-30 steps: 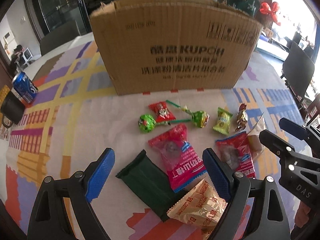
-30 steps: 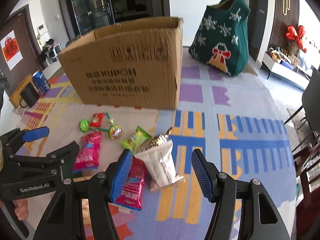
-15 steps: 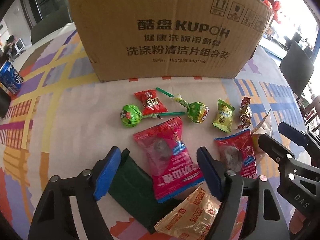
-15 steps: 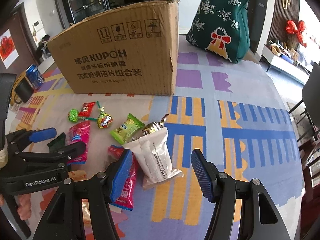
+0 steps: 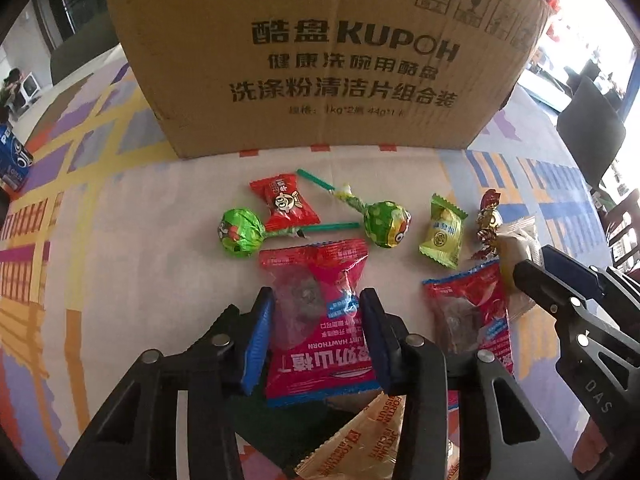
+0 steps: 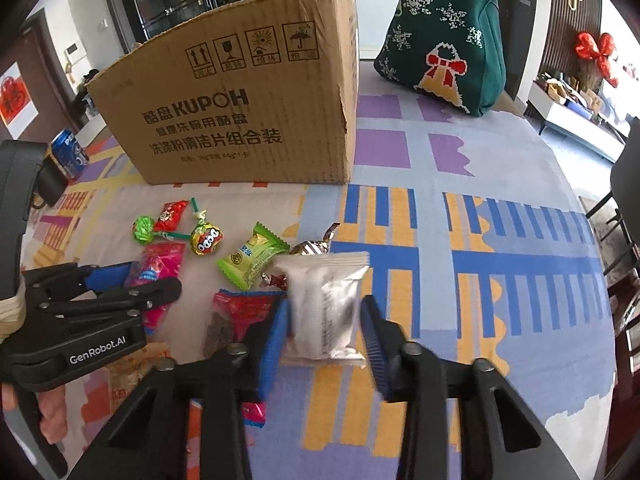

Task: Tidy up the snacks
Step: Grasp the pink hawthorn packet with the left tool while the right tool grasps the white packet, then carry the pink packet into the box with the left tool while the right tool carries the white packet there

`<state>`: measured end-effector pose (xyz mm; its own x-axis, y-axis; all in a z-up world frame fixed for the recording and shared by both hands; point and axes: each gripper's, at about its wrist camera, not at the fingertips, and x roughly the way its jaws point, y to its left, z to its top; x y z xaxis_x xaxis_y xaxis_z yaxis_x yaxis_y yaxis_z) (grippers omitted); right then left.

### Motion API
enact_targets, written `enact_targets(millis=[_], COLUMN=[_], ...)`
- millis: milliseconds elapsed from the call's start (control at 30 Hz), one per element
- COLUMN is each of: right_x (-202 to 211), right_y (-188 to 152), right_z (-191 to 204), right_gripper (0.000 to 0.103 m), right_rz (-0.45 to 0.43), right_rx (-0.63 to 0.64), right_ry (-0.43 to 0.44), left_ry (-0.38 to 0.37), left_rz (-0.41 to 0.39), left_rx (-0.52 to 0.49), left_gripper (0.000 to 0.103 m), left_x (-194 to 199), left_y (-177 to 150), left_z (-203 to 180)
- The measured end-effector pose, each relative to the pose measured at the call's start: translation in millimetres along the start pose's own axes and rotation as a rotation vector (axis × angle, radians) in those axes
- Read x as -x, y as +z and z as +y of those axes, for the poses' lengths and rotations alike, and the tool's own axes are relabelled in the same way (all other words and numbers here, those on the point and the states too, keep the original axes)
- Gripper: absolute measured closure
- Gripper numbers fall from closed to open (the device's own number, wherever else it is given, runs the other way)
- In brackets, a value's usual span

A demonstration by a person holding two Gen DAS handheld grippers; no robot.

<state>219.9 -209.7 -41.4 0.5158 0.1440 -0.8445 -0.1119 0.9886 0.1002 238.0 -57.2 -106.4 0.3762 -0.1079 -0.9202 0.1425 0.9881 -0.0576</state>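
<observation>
Snacks lie on the patterned cloth in front of a cardboard box (image 5: pixel 320 56), which also shows in the right wrist view (image 6: pixel 240 120). My left gripper (image 5: pixel 318 320) has closed its blue pads on a pink hawthorn packet (image 5: pixel 320 320), which lies on the cloth. My right gripper (image 6: pixel 326 328) has closed on a white packet (image 6: pixel 324 304), its pads touching both sides. A second red packet (image 5: pixel 468 312), two green lollipops (image 5: pixel 238 232) (image 5: pixel 386 222), a red candy (image 5: pixel 286 202), a green candy (image 5: pixel 442 232) and a gold-wrapped candy (image 5: pixel 488 220) lie around.
A gold biscuit packet (image 5: pixel 360 440) and a dark green packet lie under my left gripper. A blue can (image 6: pixel 70 152) stands at the far left. A green knitted bag (image 6: pixel 444 32) stands behind the box at the right. Chairs stand beyond the table's right edge.
Both grippers moved forward and down and closed from wide open: the left onto the pink hawthorn packet, the right onto the white packet.
</observation>
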Motion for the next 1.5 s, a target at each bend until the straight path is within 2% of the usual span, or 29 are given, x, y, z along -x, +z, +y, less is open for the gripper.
enact_targets(millis=[133,333,867,1500], right_x=[2.6,14.2,61.4,110.4], right_y=[-0.1,1.6,14.0,77.9], right_z=[3.1,8.6,25.5,43.5], right_gripper=[0.075,0.076,0.076,0.076], right_rz=[-0.012,-0.047,-0.152,-0.302], right_rx=[0.012,0.033,0.057,0.080], right_ry=[-0.013,-0.007,0.044,0.091], left_ry=[-0.013,-0.028,-0.047,-0.036], left_rz=[-0.003,-0.042,-0.218,-0.382], left_rx=[0.002,-0.011,-0.027,-0.033], left_gripper=[0.066,0.067,0.067,0.067], left_x=[3.8,19.3,95.1,161.2], left_y=[-0.3,-3.2,2.2,53.9], left_z=[1.2,-1.8,-4.0,10.9])
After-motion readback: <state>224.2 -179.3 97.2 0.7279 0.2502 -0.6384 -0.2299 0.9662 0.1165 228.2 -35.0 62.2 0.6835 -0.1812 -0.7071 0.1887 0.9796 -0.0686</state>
